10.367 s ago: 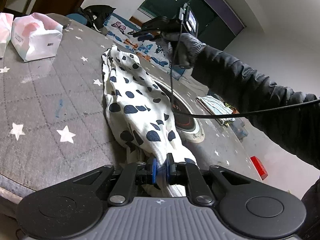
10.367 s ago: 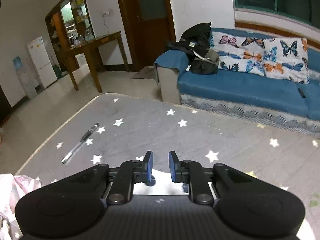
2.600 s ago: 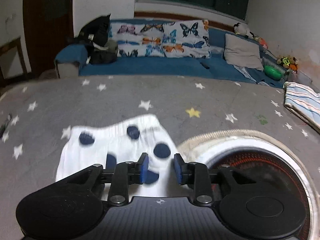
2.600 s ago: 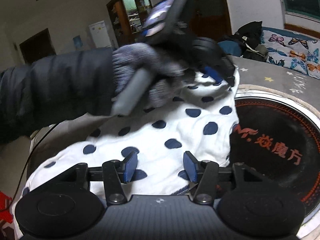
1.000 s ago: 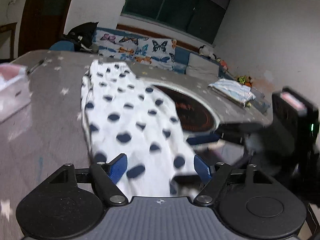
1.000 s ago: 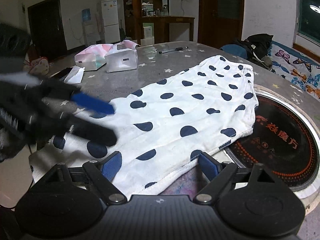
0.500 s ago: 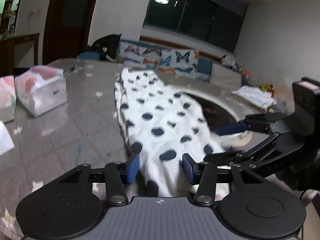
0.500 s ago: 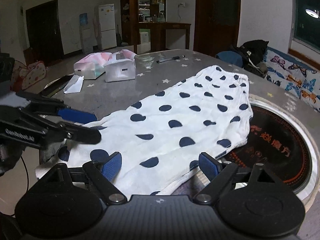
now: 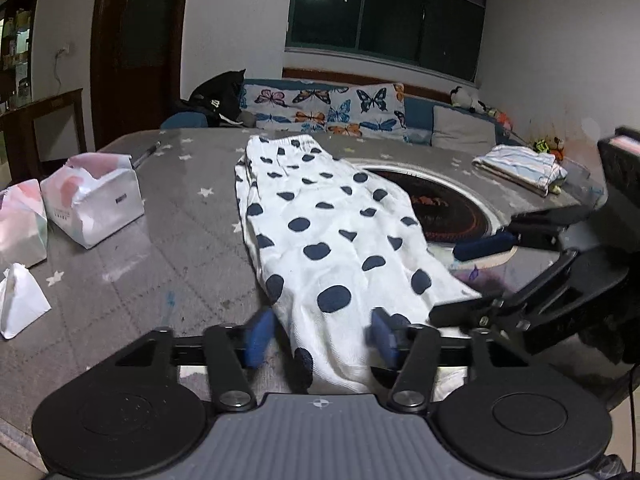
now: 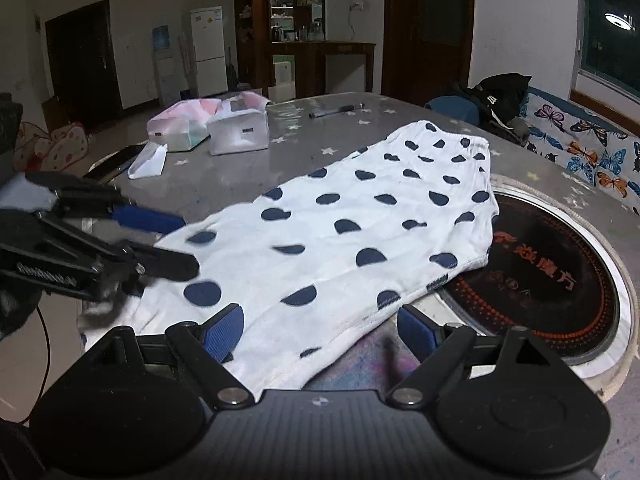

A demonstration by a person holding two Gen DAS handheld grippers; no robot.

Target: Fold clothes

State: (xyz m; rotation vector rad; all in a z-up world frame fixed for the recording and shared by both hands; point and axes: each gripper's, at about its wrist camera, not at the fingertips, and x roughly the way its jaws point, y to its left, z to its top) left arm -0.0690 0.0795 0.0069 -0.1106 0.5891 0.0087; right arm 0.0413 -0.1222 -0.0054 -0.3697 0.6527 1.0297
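we find the polka-dot garment (image 9: 332,236) laid out long and flat on the grey star-print table (image 9: 192,216), its far waistband end toward the sofa, one side lapping the round black hotplate (image 10: 560,276), its near end hanging over the table edge. no cross fold shows yet; we judge the task at the smoothing stage, with folding left. the left gripper (image 9: 320,338) straddles the near end, jaws opening, cloth between them but not pinched. the right gripper (image 10: 320,330) is spread wide over the near corner, gripping nothing. a striped folded cloth (image 9: 520,166) sits well apart, probably finished.
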